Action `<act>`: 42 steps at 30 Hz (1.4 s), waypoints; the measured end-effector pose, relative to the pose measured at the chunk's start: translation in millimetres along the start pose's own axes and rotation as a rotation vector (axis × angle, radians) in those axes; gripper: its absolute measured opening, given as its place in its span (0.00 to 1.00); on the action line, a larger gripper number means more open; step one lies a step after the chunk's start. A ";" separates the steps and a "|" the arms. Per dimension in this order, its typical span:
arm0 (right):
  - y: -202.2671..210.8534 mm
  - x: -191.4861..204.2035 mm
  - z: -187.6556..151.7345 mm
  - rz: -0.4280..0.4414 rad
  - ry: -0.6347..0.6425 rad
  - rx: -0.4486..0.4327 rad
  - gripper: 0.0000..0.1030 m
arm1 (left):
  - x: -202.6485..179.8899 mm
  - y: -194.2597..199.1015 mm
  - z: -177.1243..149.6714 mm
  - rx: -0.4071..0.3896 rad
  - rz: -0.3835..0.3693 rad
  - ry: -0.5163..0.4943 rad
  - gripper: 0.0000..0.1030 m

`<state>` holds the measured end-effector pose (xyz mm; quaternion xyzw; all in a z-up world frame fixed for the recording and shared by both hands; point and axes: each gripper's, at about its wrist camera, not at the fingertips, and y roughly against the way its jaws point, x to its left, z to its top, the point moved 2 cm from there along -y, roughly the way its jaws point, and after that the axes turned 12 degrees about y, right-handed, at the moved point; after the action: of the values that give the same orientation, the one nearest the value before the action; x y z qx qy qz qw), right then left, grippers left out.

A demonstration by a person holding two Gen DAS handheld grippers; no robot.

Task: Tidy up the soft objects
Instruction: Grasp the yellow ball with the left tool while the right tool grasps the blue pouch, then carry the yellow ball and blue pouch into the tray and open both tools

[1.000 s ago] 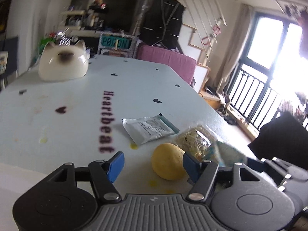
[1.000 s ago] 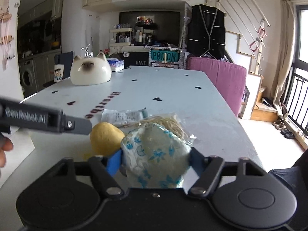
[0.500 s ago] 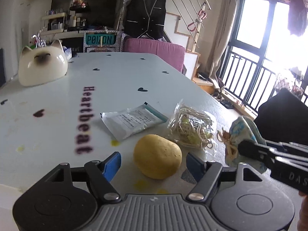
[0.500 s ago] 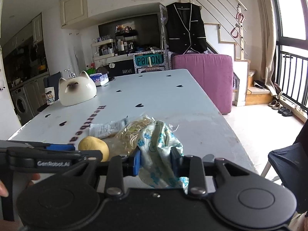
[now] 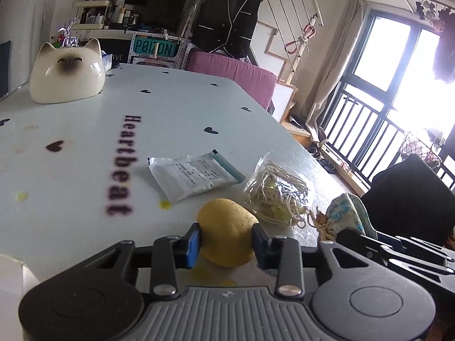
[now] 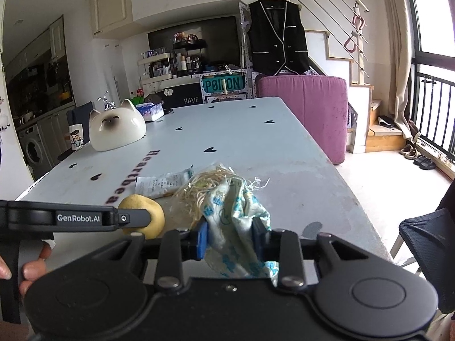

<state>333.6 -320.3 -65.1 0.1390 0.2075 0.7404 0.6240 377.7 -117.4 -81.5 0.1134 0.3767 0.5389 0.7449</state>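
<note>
**Both grippers clamped on soft items at the near table edge**

The left gripper (image 5: 226, 245) has its two fingers pressed against the sides of a yellow sponge ball (image 5: 226, 231), which sits squeezed between the blue pads at the near edge of the white table (image 5: 176, 105). Whether the ball is lifted or resting on the surface cannot be told. From the right wrist view, the same yellow ball (image 6: 152, 216) shows partly behind the left gripper's dark side bar.

The right gripper (image 6: 231, 238) is clenched on a blue-and-white patterned cloth pouch (image 6: 237, 227); the fabric bunches between the fingers and hangs below them. In the left wrist view this pouch (image 5: 345, 213) appears to the right of the ball, near the table's right edge.

Just beyond both items lies a clear bag of pale string (image 5: 277, 196), touching or nearly touching the pouch. To its left, slightly farther, a flat white sachet (image 5: 193, 177) with printed text and a teal edge lies on the table beside the printed word "Heartbeat" (image 5: 122, 164).

Well beyond, toward the far left corner, stands a white cat-shaped ceramic piece (image 5: 66, 75) with a dark face. Past the table's far end sit a purple sofa (image 6: 304, 105) and a black vest (image 6: 277, 35) hanging above it.
</note>
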 end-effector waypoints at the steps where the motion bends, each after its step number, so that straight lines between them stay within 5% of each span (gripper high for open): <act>1: 0.4 0.5 0.4 0.001 0.002 -0.001 0.32 | -1.5 1.5 0.0 0.001 0.004 -0.003 0.34; 17: 37.9 12.1 -17.5 0.017 -0.033 0.017 0.31 | -16.4 55.1 -15.4 0.045 0.049 -0.025 0.29; 42: 151.6 76.2 -15.1 0.053 0.028 -0.012 0.31 | -11.5 214.0 -47.3 -0.005 0.002 -0.002 0.29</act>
<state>181.2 -268.0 -9.5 0.1303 0.2080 0.7599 0.6019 190.2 -54.7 13.9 0.1123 0.3744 0.5406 0.7450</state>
